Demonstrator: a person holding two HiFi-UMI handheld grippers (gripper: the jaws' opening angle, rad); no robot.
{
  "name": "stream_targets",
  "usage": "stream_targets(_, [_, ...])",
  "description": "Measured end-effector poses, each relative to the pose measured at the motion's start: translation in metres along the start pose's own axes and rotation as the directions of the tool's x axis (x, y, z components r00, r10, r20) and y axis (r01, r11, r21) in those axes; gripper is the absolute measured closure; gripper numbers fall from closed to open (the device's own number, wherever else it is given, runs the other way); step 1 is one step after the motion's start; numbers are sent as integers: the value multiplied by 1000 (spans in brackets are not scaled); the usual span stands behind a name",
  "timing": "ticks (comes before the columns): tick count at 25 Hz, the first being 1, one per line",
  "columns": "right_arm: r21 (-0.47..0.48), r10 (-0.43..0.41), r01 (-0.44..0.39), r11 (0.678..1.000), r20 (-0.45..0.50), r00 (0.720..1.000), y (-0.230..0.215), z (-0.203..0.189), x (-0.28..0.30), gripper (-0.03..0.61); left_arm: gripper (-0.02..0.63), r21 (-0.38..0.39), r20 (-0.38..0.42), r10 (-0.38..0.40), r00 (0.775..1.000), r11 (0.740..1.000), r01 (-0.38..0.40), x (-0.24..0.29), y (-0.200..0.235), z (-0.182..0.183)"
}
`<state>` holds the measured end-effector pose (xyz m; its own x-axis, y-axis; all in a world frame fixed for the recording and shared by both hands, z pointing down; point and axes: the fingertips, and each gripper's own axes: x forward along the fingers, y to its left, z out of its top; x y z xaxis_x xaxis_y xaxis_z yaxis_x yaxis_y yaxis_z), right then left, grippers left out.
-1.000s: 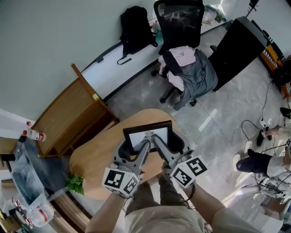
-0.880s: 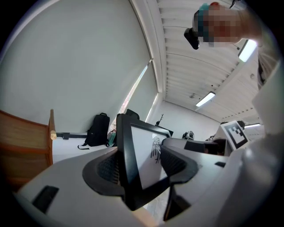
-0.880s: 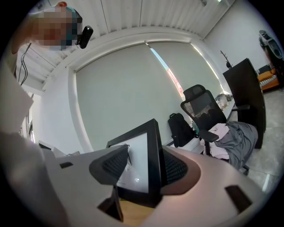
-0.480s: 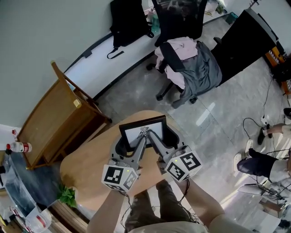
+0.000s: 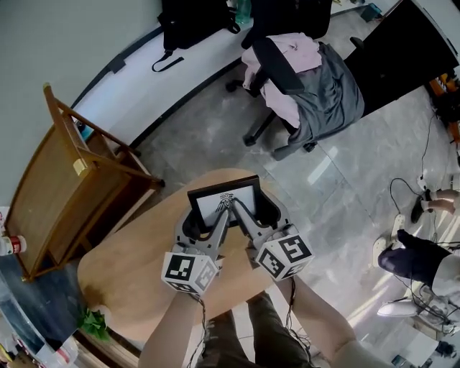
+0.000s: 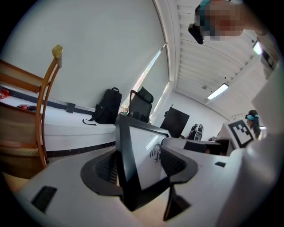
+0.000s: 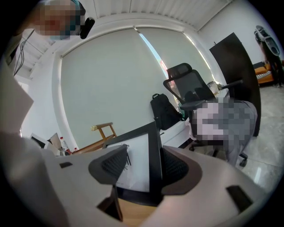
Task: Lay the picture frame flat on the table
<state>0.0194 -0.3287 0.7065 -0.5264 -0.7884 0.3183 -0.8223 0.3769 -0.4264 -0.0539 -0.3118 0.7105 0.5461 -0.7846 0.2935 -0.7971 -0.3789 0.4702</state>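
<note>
A black picture frame (image 5: 224, 200) with a white print stands upright near the far edge of the round wooden table (image 5: 129, 273). My left gripper (image 5: 205, 219) straddles its left edge, one finger behind the frame (image 6: 144, 150) and one in front. In the left gripper view the gripper (image 6: 140, 165) looks open, its pads close to the black border. My right gripper (image 5: 257, 215) straddles the right edge the same way. In the right gripper view the gripper (image 7: 146, 166) is open around the frame (image 7: 137, 166), with a gap at the front pad.
A wooden chair (image 5: 65, 180) stands left of the table. An office chair draped with clothes (image 5: 309, 79) is beyond it on the grey floor. A black backpack (image 5: 194, 18) rests by the wall. A seated person's legs (image 5: 417, 251) are at the right, a plant (image 5: 90, 323) at the lower left.
The head view has shifted, so the table and room sit lower and further left. Both grippers stay at the frame's side edges and the frame remains upright.
</note>
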Motion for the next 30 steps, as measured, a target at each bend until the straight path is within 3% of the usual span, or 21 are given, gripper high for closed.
stream_targets(7, [0,-44,44,999,-59,997,-55,-73,33,364,348,-55,-95,20,995,998,-25,44,41,-78])
stream_targets(12, [-7,-85,84,996,-84,993,-82,-106,55,359,345,-53,-137,45,990,997,-53,68,66,-114])
stream_targets(19, [-4,-122,122,992,-146,982,-111,-149,81,356,325,24,-269,125,955,992,-123,93,99,-153])
stream_targets(23, [-76,-158,147,986,-171,973,-117,-163,90,356,317,108,-335,177,926,983,-149,99,110,-168])
stream_targets(26, [-102,-185,168,980,-194,963,-123,-168,99,354,314,88,-348,185,919,983,-164,104,116,-172])
stream_targets(30, [-160,-236,204,966,-218,947,-131,-169,106,356,308,122,-343,211,915,976,-179,115,119,-168])
